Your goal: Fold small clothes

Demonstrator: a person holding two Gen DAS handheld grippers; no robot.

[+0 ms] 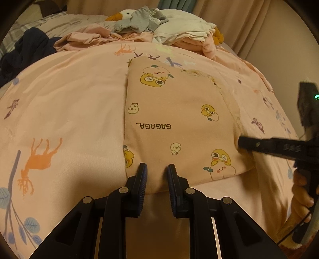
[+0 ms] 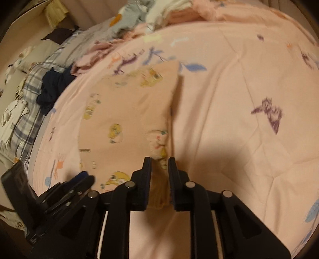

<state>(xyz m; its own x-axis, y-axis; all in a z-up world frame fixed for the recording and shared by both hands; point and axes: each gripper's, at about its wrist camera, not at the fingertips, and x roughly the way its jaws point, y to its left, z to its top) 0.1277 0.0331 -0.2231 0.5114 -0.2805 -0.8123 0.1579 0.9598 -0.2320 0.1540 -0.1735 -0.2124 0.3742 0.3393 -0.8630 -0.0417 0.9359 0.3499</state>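
A peach garment point(image 1: 179, 119) printed with yellow ducks and "GAGAGA" lies folded into a rectangle on the pink bedspread point(image 1: 69, 99). My left gripper point(image 1: 156, 166) is shut on its near edge, with cloth filling the gap between the fingers. My right gripper point(image 1: 240, 143) comes in from the right and meets the garment's right edge. In the blurred right wrist view the garment point(image 2: 123, 111) stretches away, and a raised fold of it sits pinched in my right gripper point(image 2: 159, 159). The left gripper point(image 2: 87, 177) shows at the lower left of that view.
A heap of grey, white and pink clothes point(image 1: 139, 20) and a plush duck point(image 1: 121, 15) lie at the far end of the bed. A dark garment point(image 1: 30, 49) is bunched at the far left. A hand point(image 1: 301, 191) holds the right gripper's handle.
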